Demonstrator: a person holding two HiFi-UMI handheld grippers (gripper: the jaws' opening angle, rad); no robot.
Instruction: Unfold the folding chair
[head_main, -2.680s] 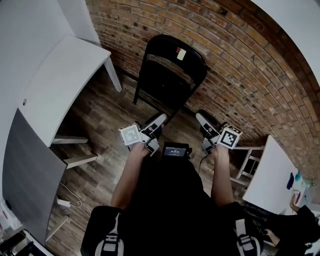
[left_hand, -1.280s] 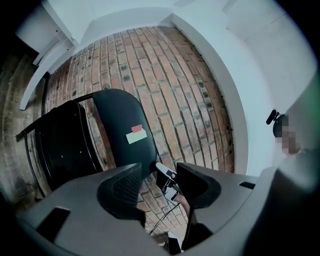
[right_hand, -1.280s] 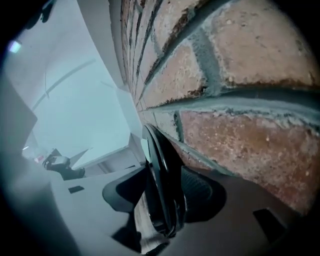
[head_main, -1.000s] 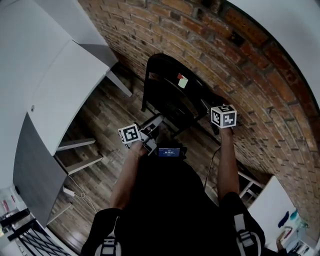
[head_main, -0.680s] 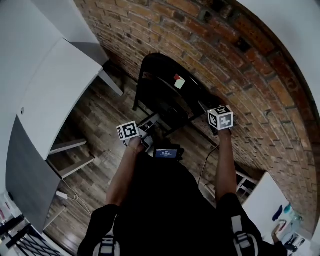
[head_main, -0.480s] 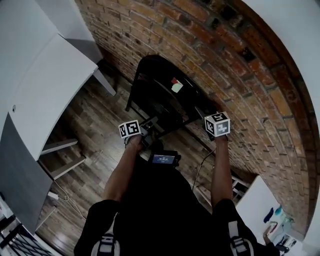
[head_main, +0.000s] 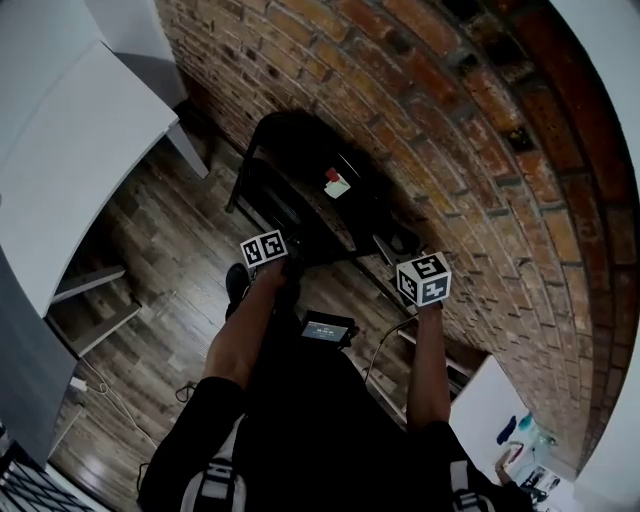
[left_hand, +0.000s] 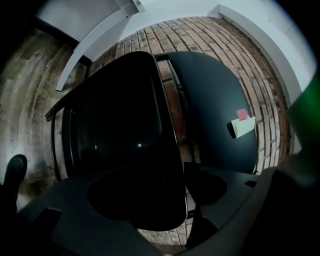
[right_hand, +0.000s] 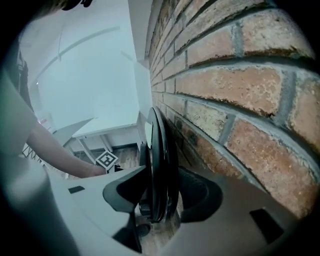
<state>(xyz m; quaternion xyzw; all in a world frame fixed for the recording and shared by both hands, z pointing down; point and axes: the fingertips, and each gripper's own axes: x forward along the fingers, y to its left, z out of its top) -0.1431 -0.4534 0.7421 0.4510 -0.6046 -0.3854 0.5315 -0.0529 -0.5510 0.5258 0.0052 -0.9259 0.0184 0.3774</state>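
Left gripper: jaws wide, they have just been opening, nothing clamped. The seat edge runs up between them, hugging the left-hand jaw. It's v. dark down there, so whether that pad brushes the seat I can't call.

Right gripper: jaws closed on the backrest, seen edge-on as a thin black rim pinched from both sides. The brick wall is just beside it on the right.

Now outward. The folding chair stands folded vs. the wall, seat tipped up nearly flat to the back, with a small sticker on the backrest. In the head view the left gripper is at the seat's near edge and the right gripper off to its right, at the back's wall-side edge.

Key relation: the seat's long edge points up and away from the left jaws, so it lies straight ahead, already in the gap. Left is the nearer hand for the seat; right is the anchor.

Prob. next: left closes on that edge and swings the seat down, away from the back. Risk: the chair skids along the wall if right's hold slips.
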